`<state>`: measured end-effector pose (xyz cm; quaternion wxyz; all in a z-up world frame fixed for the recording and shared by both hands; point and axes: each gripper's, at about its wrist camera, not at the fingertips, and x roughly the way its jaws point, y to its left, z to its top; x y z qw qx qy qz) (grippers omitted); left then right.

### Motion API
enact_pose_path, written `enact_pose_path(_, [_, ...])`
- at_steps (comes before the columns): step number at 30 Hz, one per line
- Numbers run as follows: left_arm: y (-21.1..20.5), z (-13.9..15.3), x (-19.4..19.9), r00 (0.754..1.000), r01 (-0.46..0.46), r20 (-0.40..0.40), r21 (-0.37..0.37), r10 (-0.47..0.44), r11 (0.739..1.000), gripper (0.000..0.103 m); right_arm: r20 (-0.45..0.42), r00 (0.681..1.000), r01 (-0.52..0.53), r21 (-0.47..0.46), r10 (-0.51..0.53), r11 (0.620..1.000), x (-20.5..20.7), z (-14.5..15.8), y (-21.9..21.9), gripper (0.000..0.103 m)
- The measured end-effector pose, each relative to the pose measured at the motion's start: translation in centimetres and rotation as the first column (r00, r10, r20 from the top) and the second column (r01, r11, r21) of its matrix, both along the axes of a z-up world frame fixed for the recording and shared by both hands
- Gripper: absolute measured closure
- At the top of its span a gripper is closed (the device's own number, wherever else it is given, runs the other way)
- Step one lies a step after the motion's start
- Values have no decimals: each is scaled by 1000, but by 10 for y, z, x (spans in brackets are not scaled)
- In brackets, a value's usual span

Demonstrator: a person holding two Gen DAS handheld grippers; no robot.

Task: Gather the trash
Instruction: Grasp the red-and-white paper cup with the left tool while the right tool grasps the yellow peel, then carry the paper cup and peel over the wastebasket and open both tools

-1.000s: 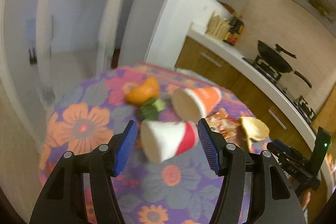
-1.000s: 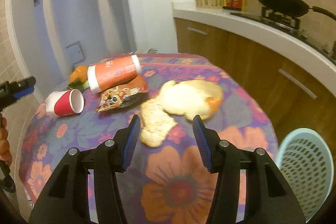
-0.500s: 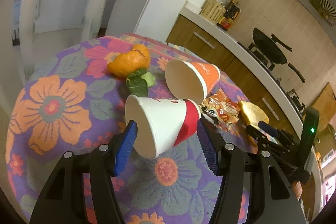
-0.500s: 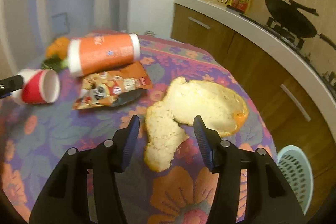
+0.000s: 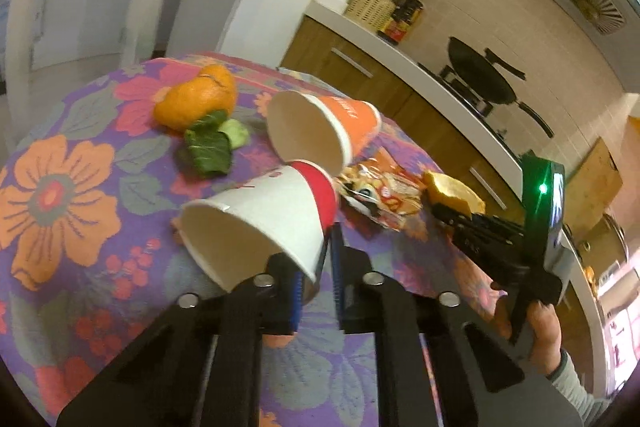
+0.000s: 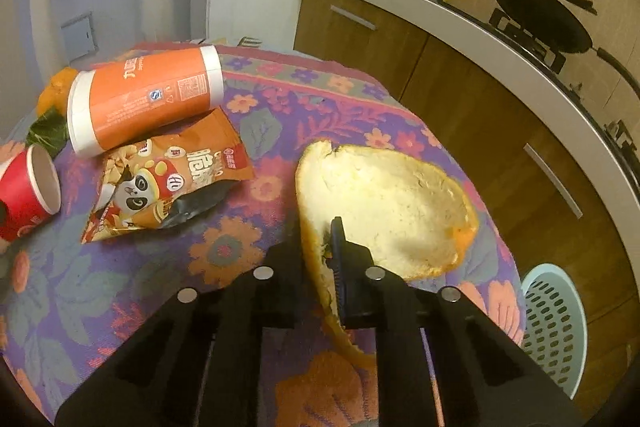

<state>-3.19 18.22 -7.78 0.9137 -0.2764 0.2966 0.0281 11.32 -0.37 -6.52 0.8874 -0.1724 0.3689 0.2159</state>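
**Trash gripped on both sides**

Trash is now clamped in both your grippers, where half a second ago the fingers stood open around it. Your left gripper [image 5: 316, 263] has closed on the rim wall of the red-and-white cup [image 5: 260, 223], lying on its side. Your right gripper [image 6: 320, 259] has pinched the near edge of the pomelo peel [image 6: 384, 195]. Beyond lie the snack wrapper [image 6: 168, 183], orange cup [image 6: 144, 99], mandarin [image 5: 196, 99] and green leaf [image 5: 210, 147] on the floral tablecloth [image 5: 60, 187]. The blue basket [image 6: 556, 331] sits off the table's right edge.

Home kitchen: wok [image 6: 536, 15] on stove, wooden cabinets [image 6: 460, 95].
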Motion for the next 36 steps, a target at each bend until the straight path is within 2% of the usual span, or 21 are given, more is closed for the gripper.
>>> enact_pose_path(5, [-18,12,-4,1000,15,11,58,-15,998,101,22,1000,-18,97,16,995,-10,13,-17,99])
enact_pose_path(9, [-27,27,-5,998,49,34,50,-51,998,101,58,998,-39,181,29,983,-19,26,-38,100])
enact_pose_path(12, [-36,39,-4,997,63,44,75,-66,995,101,72,996,-72,248,56,966,-24,40,-55,100])
enact_pose_path(22, [-79,77,3,984,140,93,130,-153,982,101,124,988,-127,355,88,926,-42,81,-98,100])
enact_pose_path(29, [-110,98,17,974,183,105,168,-202,969,101,168,985,-103,399,38,911,-54,103,-137,100])
enact_pose_path(36, [-169,116,46,942,290,102,223,-318,931,101,186,978,1,438,-91,899,-57,110,-204,100])
